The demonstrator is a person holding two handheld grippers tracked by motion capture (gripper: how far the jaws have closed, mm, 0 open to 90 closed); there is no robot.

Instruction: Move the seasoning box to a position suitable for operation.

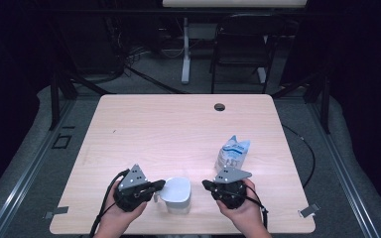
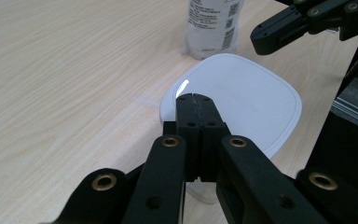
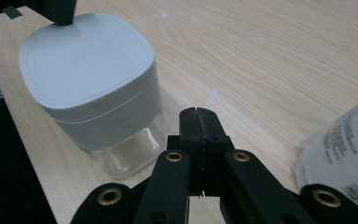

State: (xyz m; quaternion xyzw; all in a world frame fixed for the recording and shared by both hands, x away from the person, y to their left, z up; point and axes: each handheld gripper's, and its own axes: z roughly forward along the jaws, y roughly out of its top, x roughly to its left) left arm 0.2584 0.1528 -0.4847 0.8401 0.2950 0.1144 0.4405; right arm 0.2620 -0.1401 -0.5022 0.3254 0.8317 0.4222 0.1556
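A clear jar with a white rounded-square lid [image 1: 176, 190] stands near the table's front edge between both grippers. My left gripper [image 1: 159, 186] is shut with nothing in it, and its tips [image 2: 196, 96] hover at the lid [image 2: 247, 100], over its near edge. My right gripper [image 1: 206, 184] is also shut and empty, with its tips [image 3: 197, 111] a short way to the jar's right, apart from it. The right gripper view has the lid [image 3: 86, 58] and the jar's glass base [image 3: 130, 156]. A white and blue pouch [image 1: 232, 152] stands behind the right gripper.
The light wooden table [image 1: 178, 124] has a cable hole [image 1: 220, 106] near its far edge. A black chair [image 1: 240, 47] and a white desk leg [image 1: 185, 49] stand on the floor beyond. The pouch [image 3: 340, 140] sits close beside my right gripper.
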